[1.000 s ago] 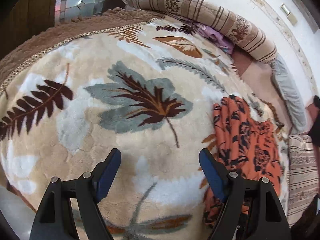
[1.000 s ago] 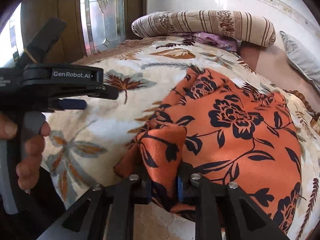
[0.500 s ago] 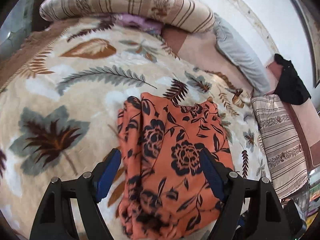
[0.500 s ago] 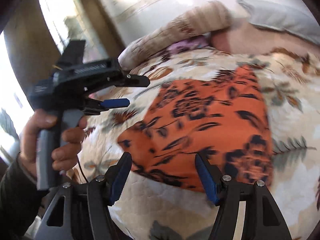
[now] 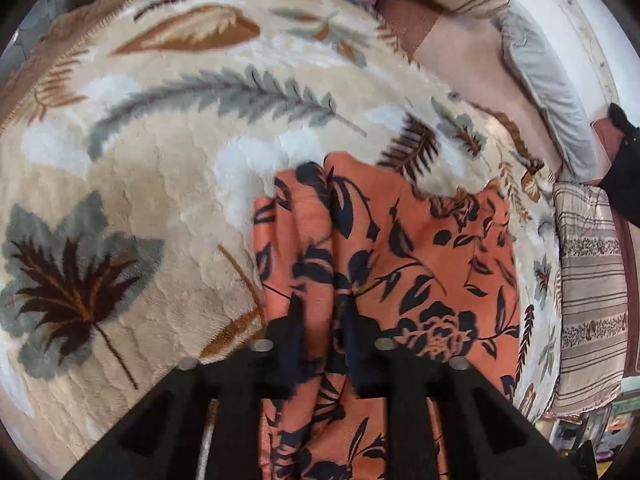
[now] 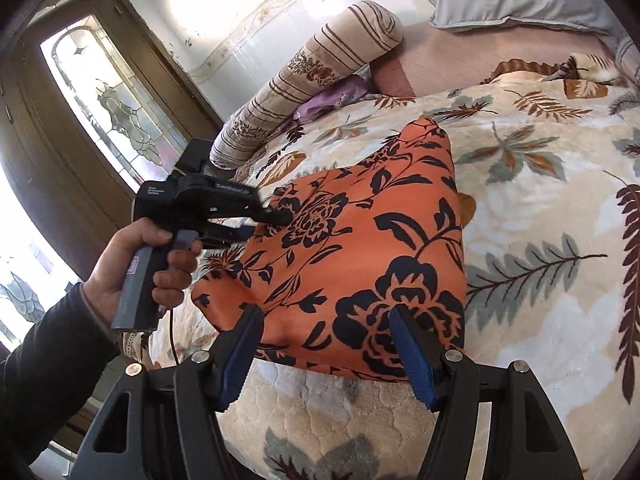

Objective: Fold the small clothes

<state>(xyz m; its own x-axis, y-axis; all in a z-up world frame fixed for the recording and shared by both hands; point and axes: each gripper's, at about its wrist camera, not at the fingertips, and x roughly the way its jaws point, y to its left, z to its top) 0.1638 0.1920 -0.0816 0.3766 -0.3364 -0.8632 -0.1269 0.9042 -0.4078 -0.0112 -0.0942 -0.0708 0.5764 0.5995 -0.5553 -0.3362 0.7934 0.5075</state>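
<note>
**Grip swapped across the folded cloth**

Since the earlier frames the grip has been exchanged: the right gripper [image 6: 326, 350], then clamped on a bunched edge, has been opened and now hovers released over the near edge of the orange, black-flowered cloth garment [image 6: 360, 248]. The left gripper [image 5: 322, 316] has just been closing, and a raised ridge of the garment is pinched between its fingers [image 5: 294, 320].

The garment lies partly folded on the cream, leaf-patterned plush bedspread [image 5: 140, 184].

Only a narrow ridge is caught, so a single layer may be lifted and the fold dragged open. With the right side unheld, the slippery cloth could slide on the plush and be skewed.
</note>
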